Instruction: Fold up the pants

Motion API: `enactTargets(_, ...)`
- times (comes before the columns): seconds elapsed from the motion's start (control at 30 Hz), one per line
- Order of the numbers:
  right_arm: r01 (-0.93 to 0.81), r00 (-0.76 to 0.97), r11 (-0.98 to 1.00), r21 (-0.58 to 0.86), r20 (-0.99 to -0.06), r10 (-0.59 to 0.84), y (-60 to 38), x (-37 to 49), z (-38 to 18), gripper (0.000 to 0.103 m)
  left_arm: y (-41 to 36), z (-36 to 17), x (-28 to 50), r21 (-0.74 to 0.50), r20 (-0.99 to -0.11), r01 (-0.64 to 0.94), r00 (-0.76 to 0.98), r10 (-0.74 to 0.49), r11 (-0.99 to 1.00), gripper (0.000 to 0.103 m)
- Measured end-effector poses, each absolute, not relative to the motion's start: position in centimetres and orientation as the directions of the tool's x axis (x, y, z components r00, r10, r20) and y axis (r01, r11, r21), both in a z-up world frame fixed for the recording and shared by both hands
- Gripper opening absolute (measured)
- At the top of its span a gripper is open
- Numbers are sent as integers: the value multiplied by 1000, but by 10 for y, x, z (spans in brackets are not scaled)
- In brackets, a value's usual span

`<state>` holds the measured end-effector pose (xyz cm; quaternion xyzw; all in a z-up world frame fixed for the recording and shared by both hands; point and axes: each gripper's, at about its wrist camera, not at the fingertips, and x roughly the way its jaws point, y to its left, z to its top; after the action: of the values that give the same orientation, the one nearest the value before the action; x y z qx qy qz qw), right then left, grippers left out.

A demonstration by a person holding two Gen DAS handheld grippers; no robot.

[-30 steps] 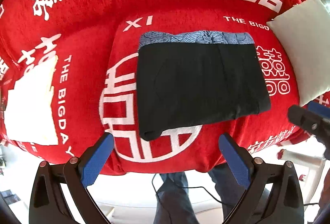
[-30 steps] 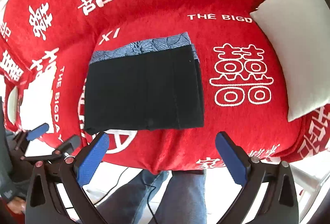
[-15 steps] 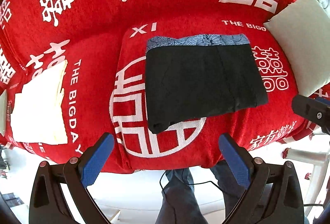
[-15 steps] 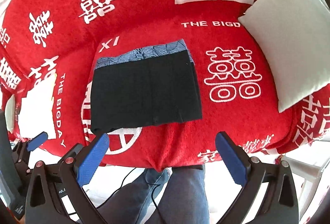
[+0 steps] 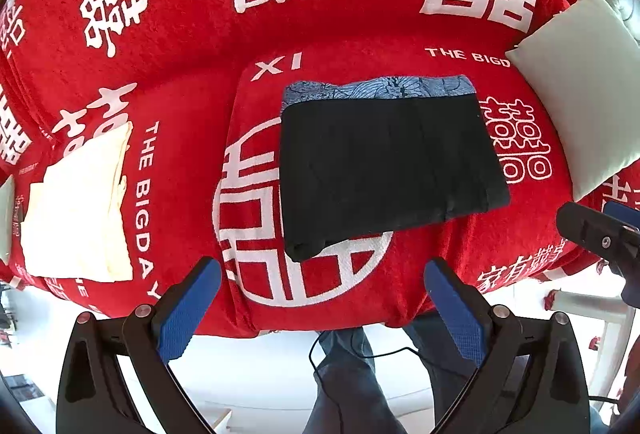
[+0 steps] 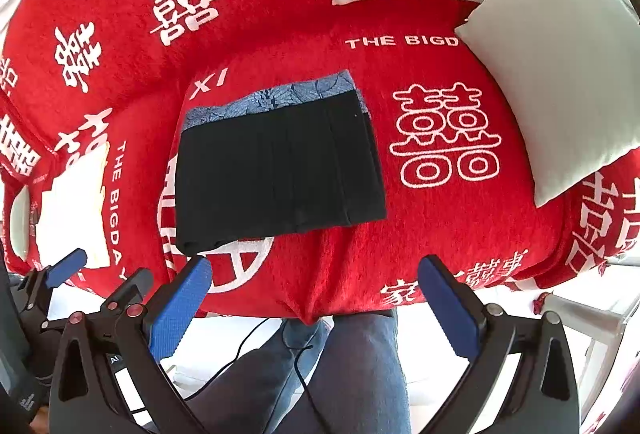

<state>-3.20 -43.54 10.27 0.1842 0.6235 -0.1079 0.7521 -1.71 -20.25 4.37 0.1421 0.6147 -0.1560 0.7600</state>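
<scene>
The pants (image 5: 384,162) lie folded into a flat black rectangle with a blue patterned band along the far edge, on the red blanket (image 5: 200,82). They also show in the right wrist view (image 6: 276,166). My left gripper (image 5: 320,286) is open and empty, held off the near edge of the blanket, apart from the pants. My right gripper (image 6: 316,282) is open and empty, also back from the near edge. Each gripper shows at the side of the other's view.
A pale yellow folded cloth (image 5: 80,210) lies at the left of the blanket. A white pillow (image 5: 580,90) sits at the right, also in the right wrist view (image 6: 560,74). The person's jeans-clad legs (image 6: 340,362) and a cable are below.
Both grippers have drawn back and up from the pants, which look smaller and farther. The pants have not moved. Both grippers stay open.
</scene>
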Motion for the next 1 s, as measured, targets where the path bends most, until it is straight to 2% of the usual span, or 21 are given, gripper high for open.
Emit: enactTargets(1.0,337,212,932,133,-975,63,-417,-28,109,103,-196,49,-24,37,-975,418,213,-58,908,102)
